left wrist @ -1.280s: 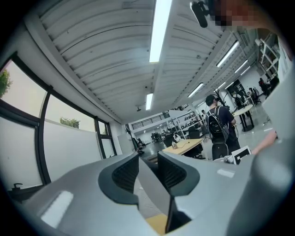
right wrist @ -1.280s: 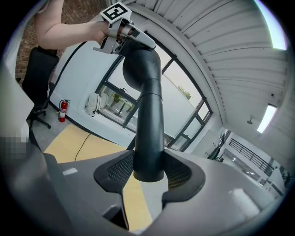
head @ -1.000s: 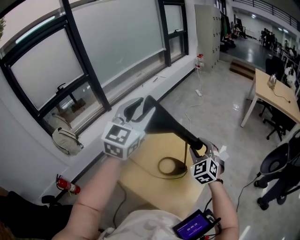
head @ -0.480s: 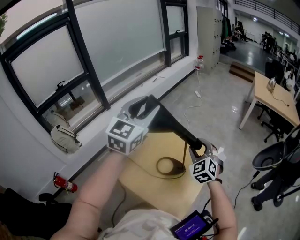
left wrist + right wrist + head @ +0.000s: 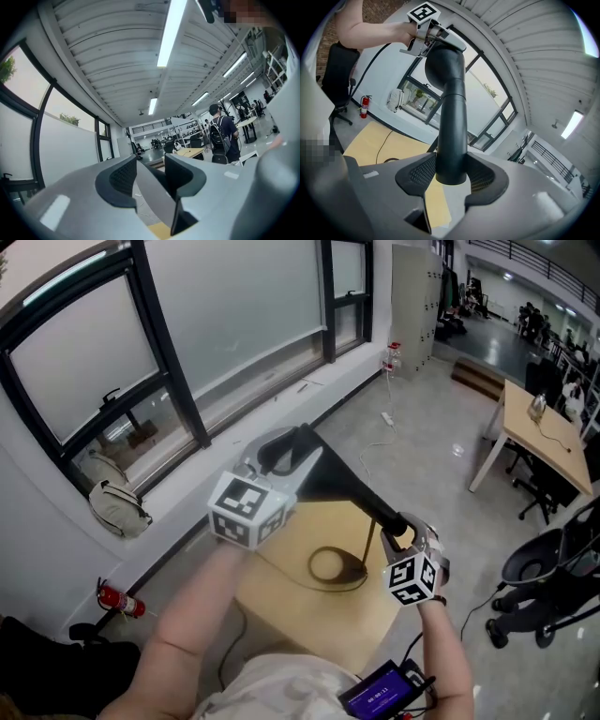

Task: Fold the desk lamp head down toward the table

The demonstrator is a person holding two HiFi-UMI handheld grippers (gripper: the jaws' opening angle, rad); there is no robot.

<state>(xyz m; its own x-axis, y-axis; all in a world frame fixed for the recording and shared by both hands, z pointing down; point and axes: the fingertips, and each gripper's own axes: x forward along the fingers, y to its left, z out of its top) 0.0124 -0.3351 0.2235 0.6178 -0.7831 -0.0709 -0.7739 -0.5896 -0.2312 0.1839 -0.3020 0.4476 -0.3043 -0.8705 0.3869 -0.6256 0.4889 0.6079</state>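
1. The fold was not yet done, by my read. The black, flat, wedge-shaped lamp head [image 5: 323, 479] stood high above the pale wooden tabletop [image 5: 323, 629]; it reached out and up toward the window side, nowhere near lowered.
2. The left tongs [image 5: 279, 448] sat at the wide far end of the lamp head; they had just been opening and stood wide, with the head's thin edge slanting between the pads; the pads did not look to be pressing on it, so I judged that hold loose.
3. The right tongs [image 5: 399, 529] were clamped on the black round tubular arm [image 5: 373, 509] just behind the head; both ribbed pads sat tight against the tube in the right gripper view; that looked like the steadying hold.
4. Below, a thin dark post [image 5: 371, 549] ran down from near the right tongs to a dark ring-shaped base [image 5: 330, 568], which lay flat on the tabletop.
5. What was left, as I judged it, was nearly everything: a firm hold on the head, then swinging it down at its joint toward the tabletop while the arm was kept from shifting.
6. The lamp looked matte, slim and stiff; the head was broad and thin like a blade, tapering into the tube.
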